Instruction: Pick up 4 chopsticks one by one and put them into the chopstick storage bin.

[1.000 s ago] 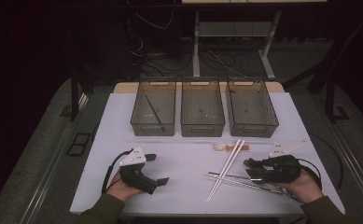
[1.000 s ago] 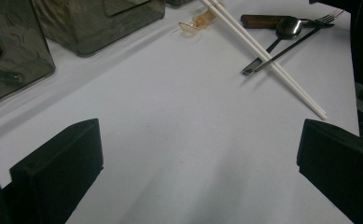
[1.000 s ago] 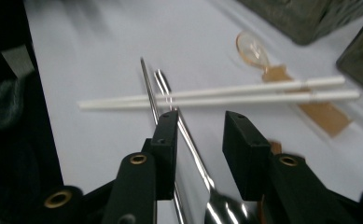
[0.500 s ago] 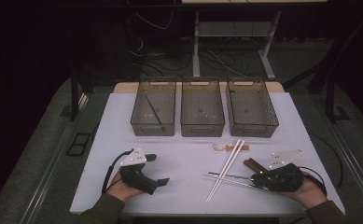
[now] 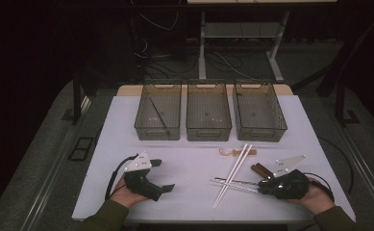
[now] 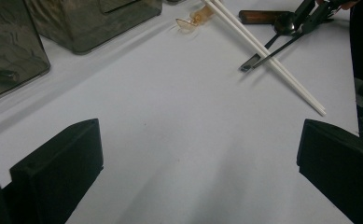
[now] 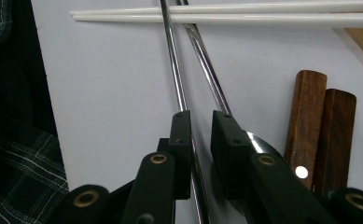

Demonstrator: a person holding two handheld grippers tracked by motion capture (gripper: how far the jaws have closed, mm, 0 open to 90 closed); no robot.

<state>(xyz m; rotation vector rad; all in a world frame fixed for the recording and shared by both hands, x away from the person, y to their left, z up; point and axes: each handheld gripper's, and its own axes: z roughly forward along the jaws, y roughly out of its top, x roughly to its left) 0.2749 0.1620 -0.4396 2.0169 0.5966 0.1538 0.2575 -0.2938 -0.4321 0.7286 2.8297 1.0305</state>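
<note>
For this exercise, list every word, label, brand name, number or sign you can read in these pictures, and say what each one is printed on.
None can be read.
Bins: no lettering visible.
Left hand-held gripper and right hand-held gripper: no markings legible.
White chopsticks, metal utensils and wooden handles: plain, no print.
Table: bare white surface, no signs.

Three smoked bins (image 5: 208, 115) in a row at 12 o'clock on the white worktop (image 5: 309, 130); left bin (image 5: 157, 113) holds one dark stick. White chopsticks (image 5: 232, 174) lie centre-right, small amber spoon (image 5: 227, 152) just at their 12 o'clock end, wooden handles (image 5: 260, 169) at 3 o'clock.
</note>
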